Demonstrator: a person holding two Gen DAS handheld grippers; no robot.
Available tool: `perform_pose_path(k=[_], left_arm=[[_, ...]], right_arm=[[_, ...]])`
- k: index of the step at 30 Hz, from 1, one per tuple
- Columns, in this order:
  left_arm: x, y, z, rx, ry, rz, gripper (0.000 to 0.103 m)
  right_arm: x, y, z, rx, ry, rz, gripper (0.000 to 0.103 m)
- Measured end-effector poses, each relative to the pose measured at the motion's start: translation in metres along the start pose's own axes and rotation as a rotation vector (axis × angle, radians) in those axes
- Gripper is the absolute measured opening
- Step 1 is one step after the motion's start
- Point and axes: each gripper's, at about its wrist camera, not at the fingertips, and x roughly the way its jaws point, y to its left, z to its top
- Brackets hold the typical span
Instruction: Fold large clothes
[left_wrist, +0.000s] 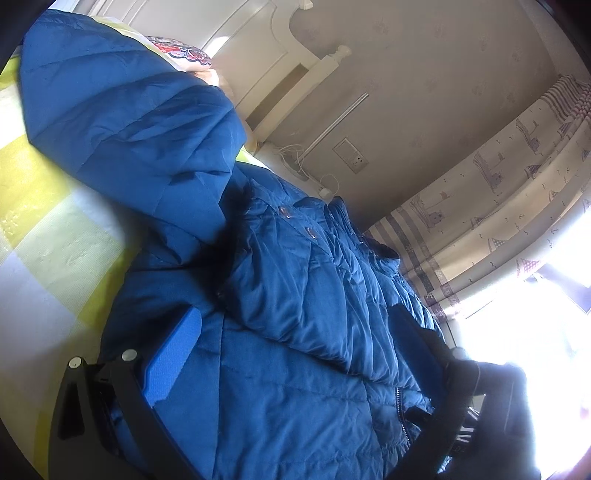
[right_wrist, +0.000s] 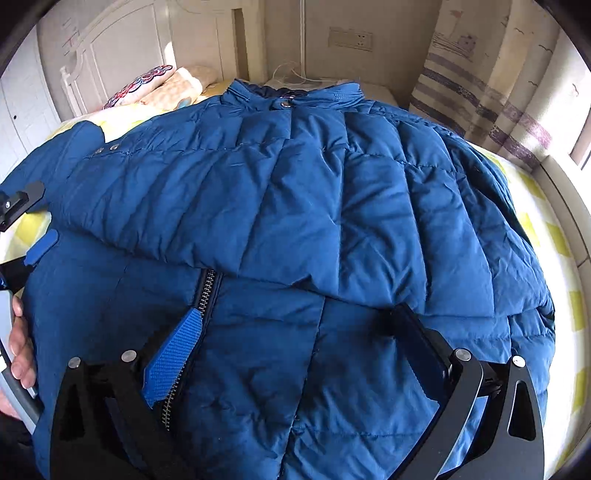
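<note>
1. Nearest the lens in the right wrist view, the right gripper (right_wrist: 295, 354) has its jaws wide apart, straddling the hem end of the blue jacket (right_wrist: 295, 192), with quilted fabric bulging up between the fingers; whether they press on it I cannot tell.
2. Left of the jacket's zipper (right_wrist: 205, 295), the left gripper (right_wrist: 33, 236) shows at the jacket's edge, held by a hand (right_wrist: 20, 343). In its own view the left gripper (left_wrist: 295, 354) also has its jaws apart, with jacket filling the gap; whether they pinch anything I cannot tell.
3. Across the jacket's middle, one sleeve (right_wrist: 184, 206) lies folded over the chest, cuff toward the left, above the zipper.
4. At the jacket's far end, the collar (right_wrist: 288, 96) points toward the pillow (right_wrist: 147, 85) and headboard. The whole jacket lies flat on the yellow-checked bedsheet (right_wrist: 554, 236).
5. Judged from this, the step in hand is bringing the hem up toward the collar. To do it well, both grippers should take thick bites of hem on either side of the zipper, matched in depth.
6. Lifting evenly should stop the folded sleeve sliding out; puffy filling may spring back, so press the fold down.
</note>
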Motion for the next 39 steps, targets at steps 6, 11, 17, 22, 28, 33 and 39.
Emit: perform_pose_path(k=[6,11,17,22,28,33,39], left_arm=[[-0.089,0.038,0.034,-0.185,-0.304,-0.116,0.097],[-0.137,0.113,0.095,-0.394,-0.440,0.009,0.096],[-0.149,0.197,0.161,-0.585,-0.439,0.112,0.087],[-0.148,0.193,0.180,-0.562,-0.398,0.152,0.005],[-0.115,0.037,0.153,-0.172,-0.363,-0.017,0.005],[-0.038,-0.108,0.087,0.180,-0.124,-0.188,0.005],[0.053,-0.201,-0.038,0.514,0.169,-0.176,0.011]], right_arm=[[-0.001,-0.028,-0.031,0.031,-0.051,-0.039,0.099],[0.000,-0.032,-0.030,0.043,-0.060,-0.030,0.099],[0.000,-0.034,-0.030,0.061,-0.068,-0.004,0.099],[-0.003,-0.039,-0.031,0.092,-0.088,0.032,0.099],[-0.014,-0.074,-0.037,0.290,-0.186,0.167,0.098],[-0.026,-0.094,-0.047,0.406,-0.259,0.183,0.098],[-0.031,-0.105,-0.052,0.462,-0.294,0.179,0.098]])
